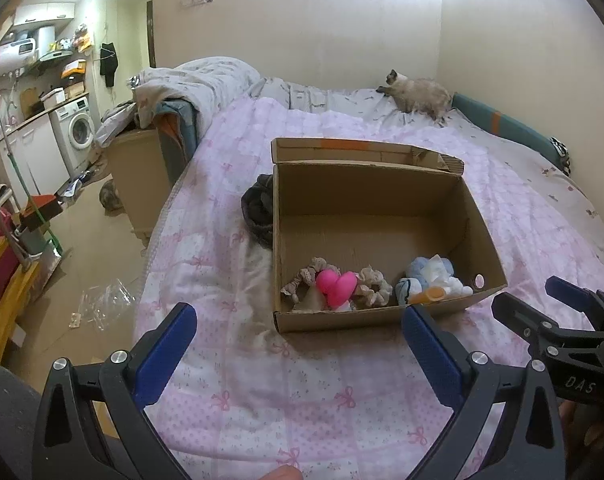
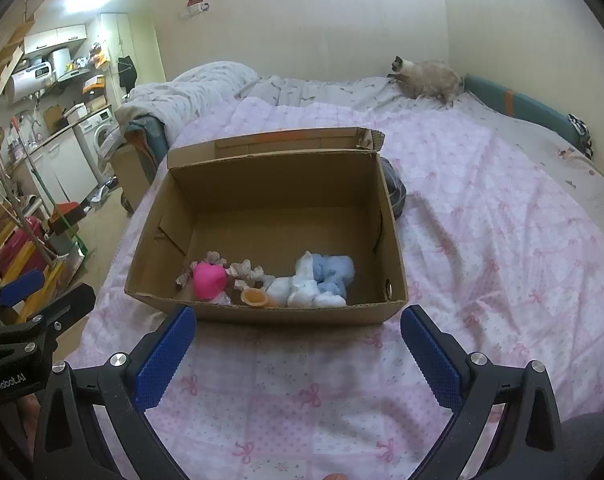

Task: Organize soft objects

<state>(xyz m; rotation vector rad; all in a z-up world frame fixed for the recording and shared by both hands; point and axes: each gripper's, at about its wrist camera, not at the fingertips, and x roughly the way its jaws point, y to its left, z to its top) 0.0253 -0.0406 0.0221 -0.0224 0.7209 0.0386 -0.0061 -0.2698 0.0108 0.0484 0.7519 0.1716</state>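
While both grippers, left gripper (image 1: 298,344) and right gripper (image 2: 298,344), hang released and empty, the cardboard box (image 2: 190,216) lies crosswise near the bed's (image 2: 482,216) foot edge, mouth up, flap toward the cat (image 2: 426,76).

A box (image 2: 394,264) sits on the bed (image 2: 482,240); soft toys (image 2: 318,280) lie along its near wall, a dark bundle (image 1: 258,212) just beside it, a cat (image 2: 426,78) far behind.

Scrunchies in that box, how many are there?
2. One scrunchie left of the pink heart, another scrunchie right of it, both by the box front wall. Others may be hidden.
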